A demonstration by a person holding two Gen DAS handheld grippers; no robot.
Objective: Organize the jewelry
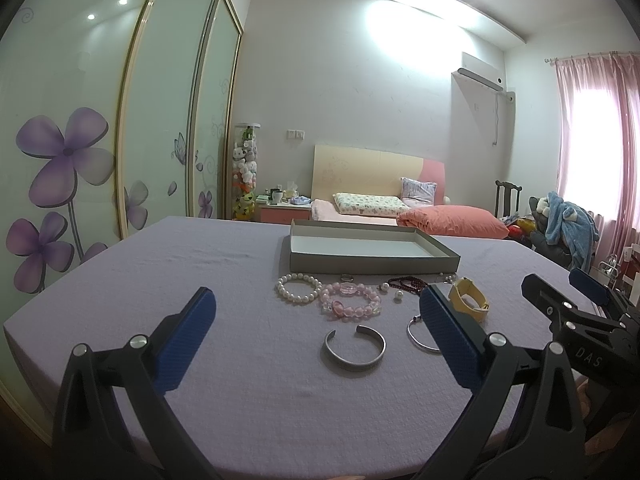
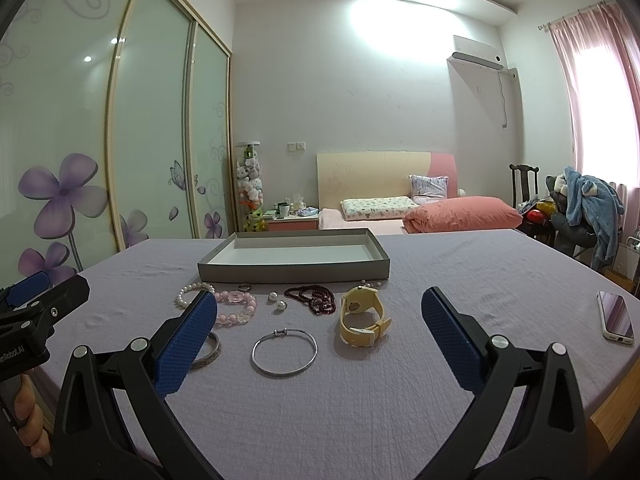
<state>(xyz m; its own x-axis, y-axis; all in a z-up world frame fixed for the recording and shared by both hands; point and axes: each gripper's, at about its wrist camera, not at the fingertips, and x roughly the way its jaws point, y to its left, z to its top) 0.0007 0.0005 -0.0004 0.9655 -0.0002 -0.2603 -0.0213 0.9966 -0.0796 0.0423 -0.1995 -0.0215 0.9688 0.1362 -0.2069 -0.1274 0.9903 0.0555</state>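
**Both grippers spread above the jewelry, tray empty**

The left gripper (image 1: 316, 328) hung over the lavender tablecloth (image 1: 240, 400) with its blue pads wide apart, pinching nothing. The right gripper (image 2: 320, 328) was likewise spread, its fingers clear of every piece.

Nearest the tools lay an open silver cuff (image 1: 355, 349) and, just beside it to the right, a thin silver bangle (image 2: 284, 353). A yellow watch (image 2: 363, 317) sat on its side right of the bangle. Behind these came a pink bead bracelet (image 1: 350, 300), touching a white pearl bracelet (image 1: 298, 288) on its left. Two loose pearls (image 2: 277, 302) rested between the pink beads and a heap of dark red beads (image 2: 314, 299). A small ring (image 2: 245, 287) lay just before the tray.

The grey tray (image 2: 294, 270) stood farther back, white inside, holding nothing. A phone (image 2: 616, 318) lay well apart at the table's right edge. Beyond was a bed (image 2: 400, 212).
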